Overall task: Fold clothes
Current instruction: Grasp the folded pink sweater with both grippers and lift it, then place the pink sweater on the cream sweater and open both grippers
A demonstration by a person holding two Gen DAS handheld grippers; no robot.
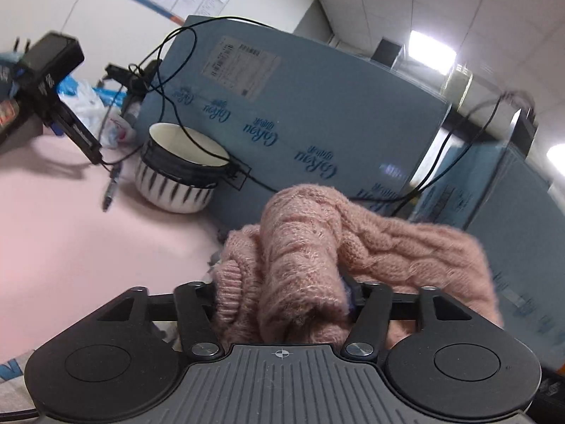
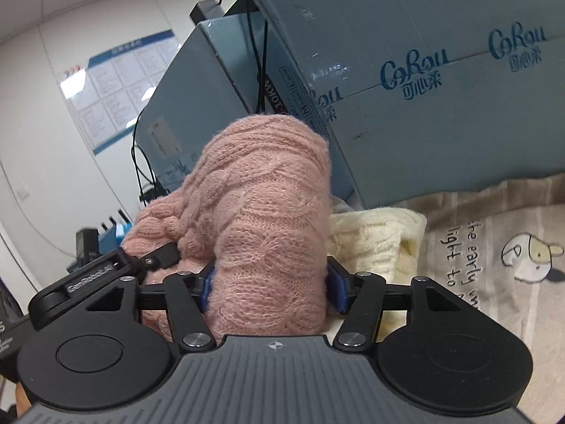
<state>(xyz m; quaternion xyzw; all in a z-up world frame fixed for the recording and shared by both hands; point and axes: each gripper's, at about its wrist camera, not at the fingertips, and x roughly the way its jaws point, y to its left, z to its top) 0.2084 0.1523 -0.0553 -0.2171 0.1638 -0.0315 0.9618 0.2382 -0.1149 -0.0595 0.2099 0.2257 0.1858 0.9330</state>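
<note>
Pink sweater (image 1: 296,265) | bunched btwn L jaws & R jaws | both clamped on knit, pads pressing

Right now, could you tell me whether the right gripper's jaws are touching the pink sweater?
Touching. In the right wrist view the pink sweater fills the right gripper, its knit pressed against both blue pads.

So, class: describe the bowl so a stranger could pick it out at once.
Find the big blue cartons along the back of the pink table. At their foot stands the bowl. It is the only crockery: white inside, dark band, black-and-white stripes below.
</note>
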